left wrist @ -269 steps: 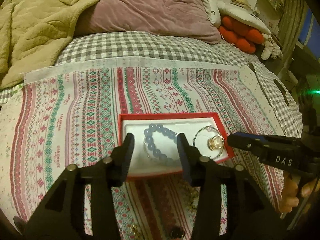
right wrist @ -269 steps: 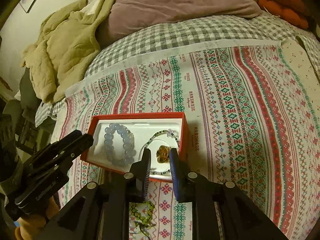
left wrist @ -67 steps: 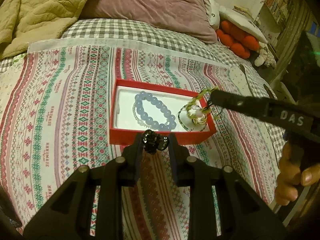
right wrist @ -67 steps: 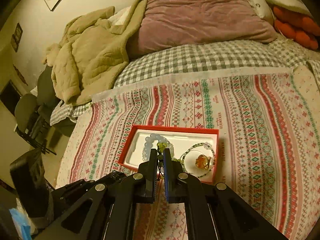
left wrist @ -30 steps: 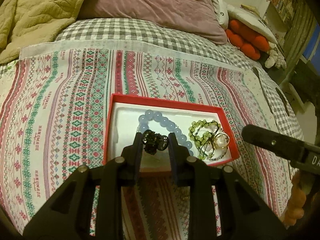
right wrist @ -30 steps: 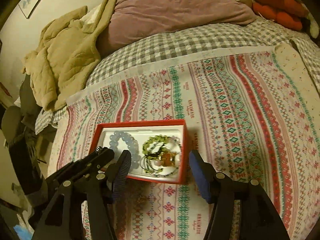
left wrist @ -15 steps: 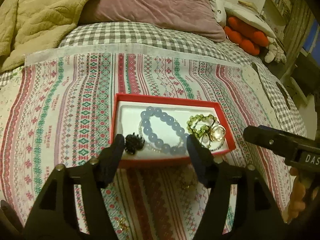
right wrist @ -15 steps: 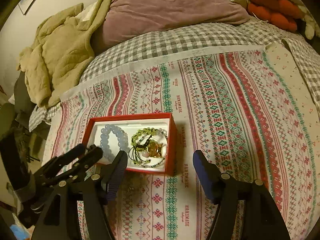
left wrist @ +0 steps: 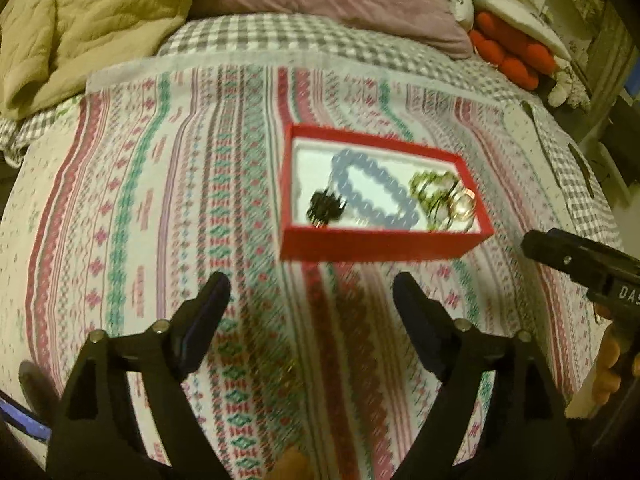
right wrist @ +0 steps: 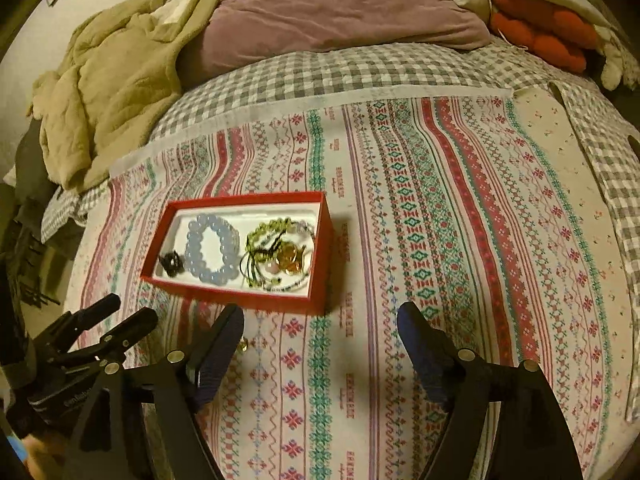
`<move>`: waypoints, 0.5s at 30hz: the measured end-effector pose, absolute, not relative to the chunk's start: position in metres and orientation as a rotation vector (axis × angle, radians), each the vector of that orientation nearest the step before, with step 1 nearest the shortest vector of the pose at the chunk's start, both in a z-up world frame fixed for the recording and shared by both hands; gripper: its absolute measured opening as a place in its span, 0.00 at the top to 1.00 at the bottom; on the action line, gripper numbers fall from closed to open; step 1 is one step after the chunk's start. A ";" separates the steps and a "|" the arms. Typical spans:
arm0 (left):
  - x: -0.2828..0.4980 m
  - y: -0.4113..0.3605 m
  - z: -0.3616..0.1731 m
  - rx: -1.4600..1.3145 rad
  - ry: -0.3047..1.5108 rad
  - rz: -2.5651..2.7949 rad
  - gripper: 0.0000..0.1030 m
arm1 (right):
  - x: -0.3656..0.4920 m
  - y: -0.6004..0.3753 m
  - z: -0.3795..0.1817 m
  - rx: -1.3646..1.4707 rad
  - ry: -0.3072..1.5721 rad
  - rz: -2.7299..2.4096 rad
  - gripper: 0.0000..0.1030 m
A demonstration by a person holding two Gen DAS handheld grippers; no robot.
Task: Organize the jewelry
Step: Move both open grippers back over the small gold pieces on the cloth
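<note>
A red jewelry box (left wrist: 380, 244) (right wrist: 276, 304) with a white lining lies on the patterned cloth. Inside lie a black piece (left wrist: 325, 207) (right wrist: 171, 263), a pale blue bead bracelet (left wrist: 370, 196) (right wrist: 210, 250), a green bead bracelet (left wrist: 430, 186) (right wrist: 264, 244) and an amber piece (left wrist: 462, 206) (right wrist: 290, 260). My left gripper (left wrist: 310, 304) is open and empty, near the box's front left. My right gripper (right wrist: 320, 332) is open and empty, just in front of the box. A small gold piece (right wrist: 243, 345) lies on the cloth by the right gripper's left finger.
The patterned cloth (right wrist: 440, 240) covers a bed with a checked sheet (right wrist: 320, 76). A purple pillow (right wrist: 340, 4), a tan blanket (right wrist: 108, 80) and an orange plush toy (right wrist: 540, 36) lie at the far end. The bed drops off at left and right.
My left gripper has let go of the black piece into the box's left end, opened wide and drawn back to the left. My right gripper stays open and has backed off a little.
</note>
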State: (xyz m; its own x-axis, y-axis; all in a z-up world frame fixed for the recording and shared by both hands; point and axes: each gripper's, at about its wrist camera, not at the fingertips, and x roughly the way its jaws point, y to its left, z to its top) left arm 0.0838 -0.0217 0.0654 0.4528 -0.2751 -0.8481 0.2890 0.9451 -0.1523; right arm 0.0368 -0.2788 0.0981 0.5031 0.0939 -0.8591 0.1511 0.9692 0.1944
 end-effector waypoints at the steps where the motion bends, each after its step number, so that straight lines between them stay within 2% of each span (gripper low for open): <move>1: 0.083 -0.020 0.063 0.017 1.058 -0.347 0.16 | 0.035 -0.278 0.097 0.257 1.048 -0.033 0.21; 3: 0.079 -0.017 0.059 0.019 1.078 -0.346 0.14 | 0.031 -0.278 0.095 0.258 1.056 -0.031 0.19; 7: 0.068 -0.011 0.053 0.030 1.092 -0.345 0.03 | 0.021 -0.276 0.090 0.234 1.066 -0.044 0.18; 15: 0.046 0.004 0.038 0.056 1.119 -0.331 0.02 | 0.002 -0.270 0.070 0.176 1.112 -0.052 0.17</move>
